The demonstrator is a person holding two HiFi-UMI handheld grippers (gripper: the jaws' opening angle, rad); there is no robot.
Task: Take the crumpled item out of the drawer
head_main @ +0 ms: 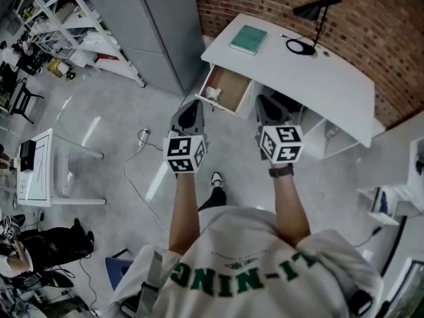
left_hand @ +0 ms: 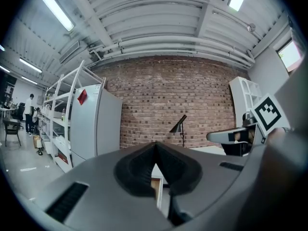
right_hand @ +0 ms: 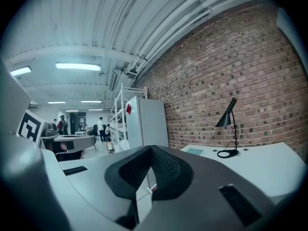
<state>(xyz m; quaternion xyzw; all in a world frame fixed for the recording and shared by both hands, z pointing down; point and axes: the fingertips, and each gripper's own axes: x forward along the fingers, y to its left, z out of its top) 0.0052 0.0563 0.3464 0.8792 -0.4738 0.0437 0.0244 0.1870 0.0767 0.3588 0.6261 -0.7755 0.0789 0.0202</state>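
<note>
Both claws are closed and empty. The left claw point(left_hand: 155, 147) has its dark ribbed pads pressed together at the tips with nothing between them, and the right claw point(right_hand: 151, 152) looks the same, with its pads meeting and gripping nothing. From the head view I'm holding the two side by side, roughly level, and neither touches anything.

By my reading, the task has hardly begun. The shallow wooden drawer point(head_main: 233, 93) under the white curved desk surface point(head_main: 331, 78) already stands pulled out, so nothing needs opening. The small white crumpled item point(head_main: 213, 93) lies inside it, tucked into the left near corner. It sits just beyond the tips of the left claw and is apart from both claws.

The whole pick is left to do. I'd bring one claw up to the drawer, most likely the left since it is nearer that corner. Then I'd spread its pads, lower them round the crumpled item, close on it and lift it clear of the drawer walls.
</note>
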